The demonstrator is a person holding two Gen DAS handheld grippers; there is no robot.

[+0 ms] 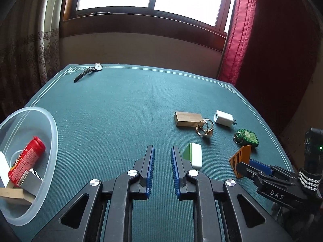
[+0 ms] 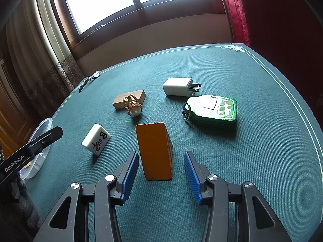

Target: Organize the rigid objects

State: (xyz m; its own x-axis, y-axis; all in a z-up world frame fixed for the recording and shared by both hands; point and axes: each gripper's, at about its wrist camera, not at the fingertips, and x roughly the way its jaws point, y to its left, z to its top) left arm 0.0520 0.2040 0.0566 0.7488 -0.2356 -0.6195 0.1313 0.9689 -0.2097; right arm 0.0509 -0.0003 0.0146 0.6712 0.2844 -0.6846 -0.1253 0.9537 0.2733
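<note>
right gripper (image 2: 161,176): jaws wide apart, nothing clamped; blue pads either side of orange block, gap visible on both sides, no contact
left gripper (image 1: 163,169): jaws partly open, narrower gap than right, empty; low over bare green mat, nothing between the pads
orange block (image 2: 154,151): upright, slightly tilted, standing on mat between right gripper's fingers; black stripes on one side in left wrist view (image 1: 241,159)
mahjong tile (image 2: 96,139): white face with characters, green back, lying tilted on mat left of orange block; in left wrist view (image 1: 193,157) just right of left gripper's right finger, not touching as far as visible
wooden block (image 1: 187,119): flat on mat beyond the tile; gold ring leaning against its near end
gold ring (image 2: 133,105): loops plus a pearl-like ball, touching wooden block
white charger (image 2: 177,86): on its side, two prongs pointing right, near green keychain
green keychain (image 2: 212,107): flat, metal ring on its left end, right of orange block, apart from it
clear bowl (image 1: 51,129): left edge of mat; inside: red canister (image 1: 27,160), grey box, wood piece, something white, partly cut off
wristwatch (image 1: 88,71): far left corner of mat, well apart from the rest
mat (image 1: 121,104): teal green, white border line with corner knots
background: window, red curtain right, patterned curtain left
</note>
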